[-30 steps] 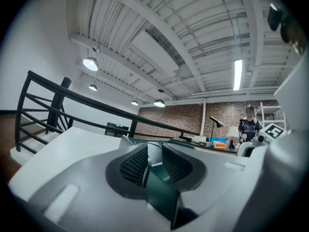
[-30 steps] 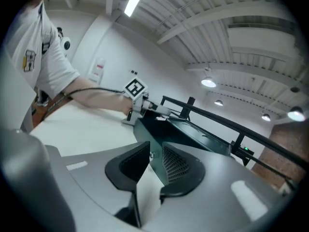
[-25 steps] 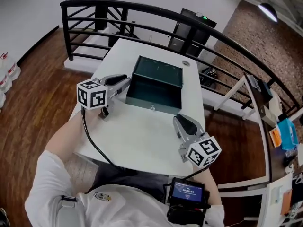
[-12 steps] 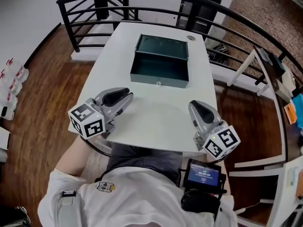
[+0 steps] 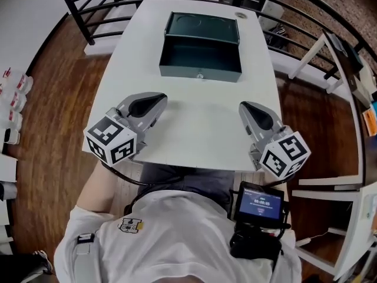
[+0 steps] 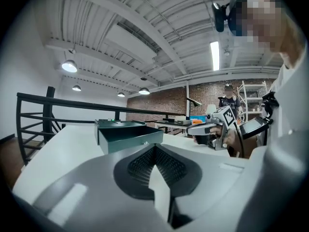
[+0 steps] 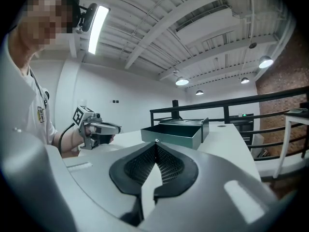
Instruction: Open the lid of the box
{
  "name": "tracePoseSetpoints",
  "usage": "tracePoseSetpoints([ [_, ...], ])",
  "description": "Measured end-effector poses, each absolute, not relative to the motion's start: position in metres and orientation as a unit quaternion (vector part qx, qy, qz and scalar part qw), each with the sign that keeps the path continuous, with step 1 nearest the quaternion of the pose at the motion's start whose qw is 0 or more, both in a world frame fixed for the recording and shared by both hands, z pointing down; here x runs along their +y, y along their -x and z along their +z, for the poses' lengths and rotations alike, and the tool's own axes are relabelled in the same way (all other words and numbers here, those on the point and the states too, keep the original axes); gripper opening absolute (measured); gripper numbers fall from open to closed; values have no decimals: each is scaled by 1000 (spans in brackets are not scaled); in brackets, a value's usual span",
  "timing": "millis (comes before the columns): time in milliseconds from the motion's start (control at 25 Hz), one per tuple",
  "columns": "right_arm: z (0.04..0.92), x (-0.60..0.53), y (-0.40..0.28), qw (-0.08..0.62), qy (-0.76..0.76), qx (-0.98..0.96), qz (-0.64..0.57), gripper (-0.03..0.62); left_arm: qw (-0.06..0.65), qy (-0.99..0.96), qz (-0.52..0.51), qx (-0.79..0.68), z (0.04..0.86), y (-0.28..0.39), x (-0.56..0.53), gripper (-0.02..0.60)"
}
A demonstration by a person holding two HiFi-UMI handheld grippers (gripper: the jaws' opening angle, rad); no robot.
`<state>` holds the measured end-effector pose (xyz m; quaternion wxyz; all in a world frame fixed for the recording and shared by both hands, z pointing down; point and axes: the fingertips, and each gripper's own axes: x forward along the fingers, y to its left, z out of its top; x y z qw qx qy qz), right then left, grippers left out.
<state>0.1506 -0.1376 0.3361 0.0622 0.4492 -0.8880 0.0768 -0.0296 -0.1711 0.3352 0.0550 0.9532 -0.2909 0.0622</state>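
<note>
A dark green metal box (image 5: 200, 56) stands at the far end of the white table (image 5: 194, 128), its lid (image 5: 203, 25) laid back and the inside bare. My left gripper (image 5: 160, 100) hovers near the table's front left, jaws shut with nothing between them, well short of the box. My right gripper (image 5: 244, 106) is at the front right, also shut and empty. The left gripper view shows its closed jaws (image 6: 154, 146) pointing at the box (image 6: 128, 137). In the right gripper view the shut jaws (image 7: 156, 143) face the box (image 7: 176, 132).
A black railing (image 5: 88, 16) runs round the table's far and left sides. A white frame stand (image 5: 330, 58) is at the right. A small screen device (image 5: 259, 204) hangs at the person's waist. Wood floor surrounds the table.
Both grippers have drawn back from beside the box toward the table's front edge. The box stays open and has not moved.
</note>
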Motion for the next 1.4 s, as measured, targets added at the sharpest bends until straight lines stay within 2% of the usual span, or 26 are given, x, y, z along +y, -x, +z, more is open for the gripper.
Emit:
tracePoseSetpoints([
  [1400,338,-139,-149,67,-448,-888,81,-2,57,-952,63,-293,335,29,-172,0],
])
